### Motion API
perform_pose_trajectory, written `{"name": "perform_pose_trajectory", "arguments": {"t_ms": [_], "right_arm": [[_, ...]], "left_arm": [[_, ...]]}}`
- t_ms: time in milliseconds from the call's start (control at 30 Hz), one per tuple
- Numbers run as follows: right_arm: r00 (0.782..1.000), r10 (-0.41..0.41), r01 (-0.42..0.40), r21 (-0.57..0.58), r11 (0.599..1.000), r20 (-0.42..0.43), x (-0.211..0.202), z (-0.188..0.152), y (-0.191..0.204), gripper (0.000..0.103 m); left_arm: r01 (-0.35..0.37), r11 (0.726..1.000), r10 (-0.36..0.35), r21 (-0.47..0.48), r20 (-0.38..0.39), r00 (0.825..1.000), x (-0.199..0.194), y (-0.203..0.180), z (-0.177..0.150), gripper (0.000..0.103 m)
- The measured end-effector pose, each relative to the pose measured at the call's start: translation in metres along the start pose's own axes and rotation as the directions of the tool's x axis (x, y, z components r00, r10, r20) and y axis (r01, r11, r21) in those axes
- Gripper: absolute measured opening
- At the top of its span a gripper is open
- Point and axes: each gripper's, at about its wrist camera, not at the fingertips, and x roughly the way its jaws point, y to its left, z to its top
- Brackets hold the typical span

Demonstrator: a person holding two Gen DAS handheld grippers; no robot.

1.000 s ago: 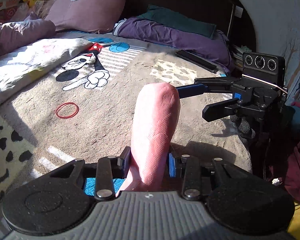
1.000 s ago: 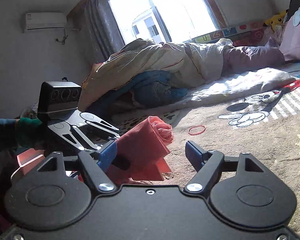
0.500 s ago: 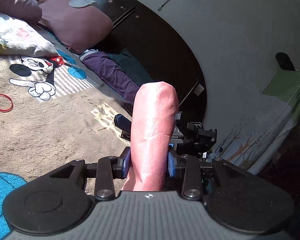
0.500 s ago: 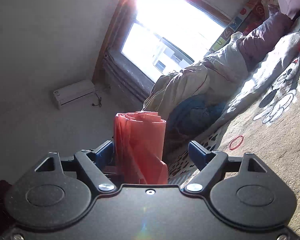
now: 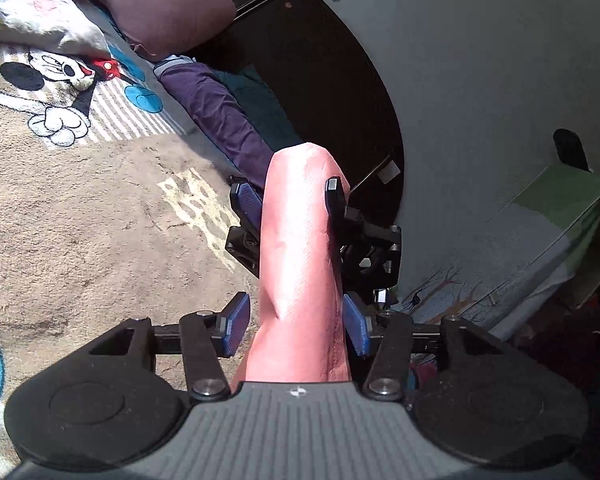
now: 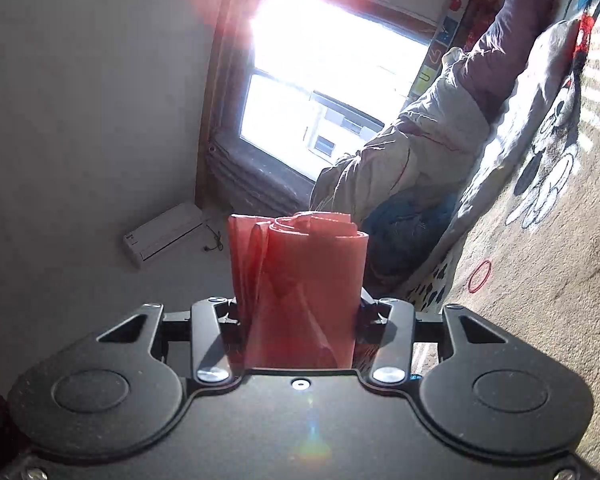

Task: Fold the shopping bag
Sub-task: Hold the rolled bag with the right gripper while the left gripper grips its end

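One rolled bag [image 6: 298,280], two grippers: right [image 6: 298,312] closing, left [image 5: 296,322] opening

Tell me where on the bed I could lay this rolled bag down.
The tan blanket is bare between the cartoon mouse print, the spotted patch and the left gripper. In the right view, bare blanket also lies right of the red rubber band. The head end is crowded: pillow, purple clothes, heaped quilt.
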Motion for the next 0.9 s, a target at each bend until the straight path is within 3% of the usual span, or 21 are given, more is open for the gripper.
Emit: {"name": "perform_pose_trajectory", "arguments": {"t_ms": [33, 67, 100, 133, 167, 200, 233, 267, 300, 367, 400, 433, 467, 533, 633, 700, 767, 900], "right_arm": [[0.999, -0.013, 0.012, 0.033, 0.999, 0.029, -0.003, 0.002, -0.004, 0.047], [0.998, -0.027, 0.023, 0.071, 0.997, 0.058, -0.006, 0.004, -0.009, 0.047], [0.995, -0.043, 0.031, 0.122, 0.992, 0.092, -0.008, 0.004, -0.015, 0.047], [0.991, -0.059, 0.037, 0.173, 0.984, 0.124, -0.011, 0.004, -0.021, 0.047], [0.985, -0.077, 0.041, 0.224, 0.974, 0.155, -0.013, 0.005, -0.027, 0.047], [0.978, -0.097, 0.043, 0.274, 0.961, 0.185, -0.015, 0.005, -0.033, 0.047], [0.971, -0.113, 0.041, 0.319, 0.947, 0.211, -0.016, 0.005, -0.038, 0.047], [0.967, -0.115, 0.029, 0.351, 0.936, 0.229, -0.016, 0.003, -0.042, 0.047], [0.962, -0.119, 0.015, 0.387, 0.922, 0.247, -0.014, 0.002, -0.044, 0.047], [0.957, -0.118, -0.009, 0.437, 0.900, 0.264, -0.008, -0.001, -0.047, 0.047], [0.957, -0.115, -0.021, 0.455, 0.890, 0.268, -0.004, -0.003, -0.048, 0.047], [0.956, -0.111, -0.031, 0.471, 0.882, 0.271, -0.001, -0.004, -0.048, 0.047], [0.957, -0.105, -0.042, 0.484, 0.874, 0.272, 0.002, -0.006, -0.048, 0.047], [0.960, -0.103, -0.046, 0.510, 0.859, 0.259, 0.010, -0.010, -0.048, 0.047], [0.968, -0.095, -0.053, 0.557, 0.829, 0.233, 0.019, -0.019, -0.050, 0.047], [0.972, -0.100, -0.044, 0.585, 0.810, 0.212, 0.023, -0.024, -0.052, 0.047], [0.975, -0.111, -0.028, 0.604, 0.797, 0.192, 0.025, -0.027, -0.055, 0.047], [0.981, -0.092, -0.037, 0.627, 0.778, 0.173, 0.029, -0.027, -0.060, 0.046]], "left_arm": [[-0.022, 0.999, 0.022, 0.042, 0.000, 1.000, -0.006, -0.007, 0.002, 0.060], [-0.070, 0.986, 0.070, 0.149, 0.003, 0.998, -0.009, -0.022, 0.003, 0.061], [-0.118, 0.959, 0.119, 0.257, 0.011, 0.993, -0.012, -0.038, 0.005, 0.064], [-0.164, 0.918, 0.166, 0.362, 0.024, 0.986, -0.015, -0.053, 0.006, 0.067], [-0.228, 0.831, 0.242, 0.507, 0.040, 0.969, -0.012, -0.071, 0.001, 0.071], [-0.283, 0.715, 0.314, 0.639, 0.068, 0.947, -0.009, -0.089, -0.005, 0.071], [-0.334, 0.505, 0.405, 0.796, 0.124, 0.906, 0.000, -0.108, -0.019, 0.071], [-0.350, 0.318, 0.461, 0.881, 0.179, 0.869, 0.009, -0.119, -0.033, 0.071], [-0.338, 0.160, 0.490, 0.927, 0.223, 0.843, 0.015, -0.126, -0.047, 0.071], [-0.264, -0.205, 0.540, 0.942, 0.334, 0.772, 0.039, -0.128, -0.078, 0.071], [-0.223, -0.284, 0.542, 0.933, 0.348, 0.765, 0.040, -0.128, -0.088, 0.071], [-0.160, -0.389, 0.543, 0.907, 0.366, 0.755, 0.045, -0.123, -0.101, 0.071], [-0.122, -0.482, 0.544, 0.867, 0.406, 0.734, 0.049, -0.115, -0.111, 0.071], [-0.074, -0.590, 0.525, 0.804, 0.452, 0.721, 0.052, -0.105, -0.121, 0.071], [-0.023, -0.708, 0.483, 0.706, 0.507, 0.714, 0.054, -0.094, -0.129, 0.071], [0.015, -0.753, 0.460, 0.658, 0.510, 0.727, 0.050, -0.090, -0.134, 0.071], [0.024, -0.773, 0.439, 0.634, 0.506, 0.743, 0.046, -0.092, -0.137, 0.071], [0.088, -0.782, 0.466, 0.617, 0.485, 0.740, 0.044, -0.089, -0.141, 0.057]]}}
